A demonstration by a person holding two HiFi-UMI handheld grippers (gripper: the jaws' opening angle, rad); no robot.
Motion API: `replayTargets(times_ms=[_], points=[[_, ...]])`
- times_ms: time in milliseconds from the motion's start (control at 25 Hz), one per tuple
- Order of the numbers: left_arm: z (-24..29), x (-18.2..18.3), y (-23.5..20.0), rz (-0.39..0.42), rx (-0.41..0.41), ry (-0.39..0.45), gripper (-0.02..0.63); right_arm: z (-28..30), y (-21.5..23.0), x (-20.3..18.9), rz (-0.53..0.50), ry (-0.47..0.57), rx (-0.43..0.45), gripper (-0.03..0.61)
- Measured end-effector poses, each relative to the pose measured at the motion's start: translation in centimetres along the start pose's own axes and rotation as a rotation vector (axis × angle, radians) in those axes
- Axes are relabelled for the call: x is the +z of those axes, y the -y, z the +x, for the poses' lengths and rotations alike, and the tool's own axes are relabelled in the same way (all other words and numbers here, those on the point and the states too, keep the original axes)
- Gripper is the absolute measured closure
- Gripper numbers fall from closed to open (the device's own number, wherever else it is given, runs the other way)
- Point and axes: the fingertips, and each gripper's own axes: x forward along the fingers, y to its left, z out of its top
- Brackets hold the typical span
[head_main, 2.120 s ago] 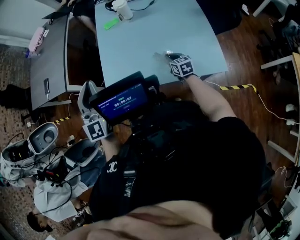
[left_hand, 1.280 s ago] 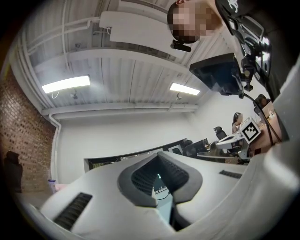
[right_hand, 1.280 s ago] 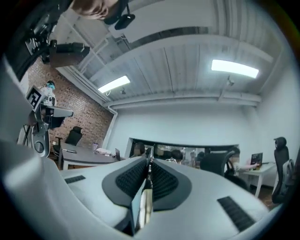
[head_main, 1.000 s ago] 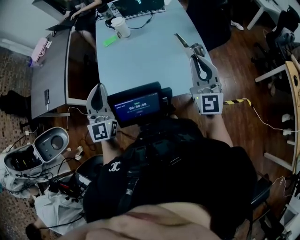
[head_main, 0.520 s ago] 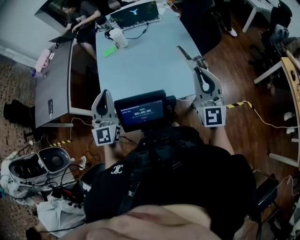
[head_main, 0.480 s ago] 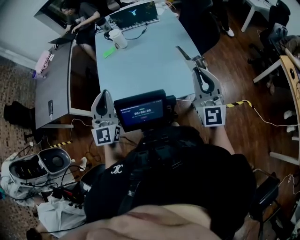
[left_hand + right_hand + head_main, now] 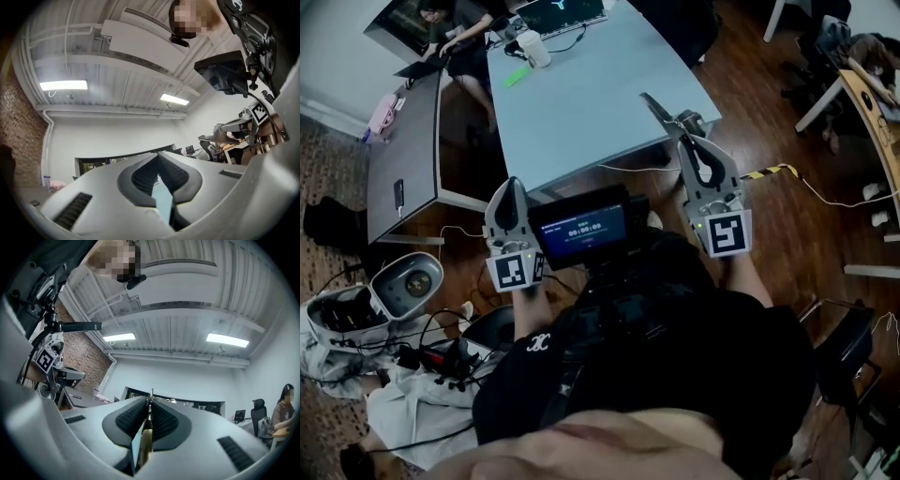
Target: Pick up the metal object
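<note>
The metal object [image 7: 661, 108] is a thin flat strip with a small fitting. It sticks out of the tips of my right gripper [image 7: 687, 131], which is shut on it and holds it in the air over the near right corner of the light blue table [image 7: 581, 84]. In the right gripper view the strip [image 7: 150, 401] stands on edge between the closed pads. My left gripper [image 7: 508, 186] points up near my chest, off the table's near edge. Its tips [image 7: 157, 154] meet with nothing between them.
A paper cup [image 7: 532, 47], a green item [image 7: 517, 75] and a laptop [image 7: 555, 13] sit at the table's far end. A grey desk [image 7: 403, 141] stands at the left, with a seated person behind it. Cables and gear [image 7: 384, 309] lie on the floor at lower left.
My right gripper has come up off the table with the metal object in it. Both grippers now stand raised near my body, and the view has drawn back from the table.
</note>
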Motion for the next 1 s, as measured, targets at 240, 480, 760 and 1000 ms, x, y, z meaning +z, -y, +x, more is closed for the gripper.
replayTargets(times_ms=[240, 480, 760, 1000], points=[[-15.5, 1.9, 1.2, -0.025, 0.042, -0.017, 0.601, -10.8, -8.2, 4.5, 0.051, 0.003, -0.006, 0.553], [-23.6, 6.6, 5.3, -0.003, 0.082, -0.007, 0.601, -20.9, -8.9, 8.7, 0.045, 0.019, -0.001, 0.554], [-25.1, 11.0, 10.1, 0.06, 0.076, 0.001, 0.601, -26.0, -6.2, 10.5, 0.069, 0.023, 0.005, 0.554], [-25.5, 10.2, 9.1, 0.038, 0.068, -0.019, 0.601, -25.6, -7.7, 11.4, 0.048, 0.016, 0.025, 0.554]])
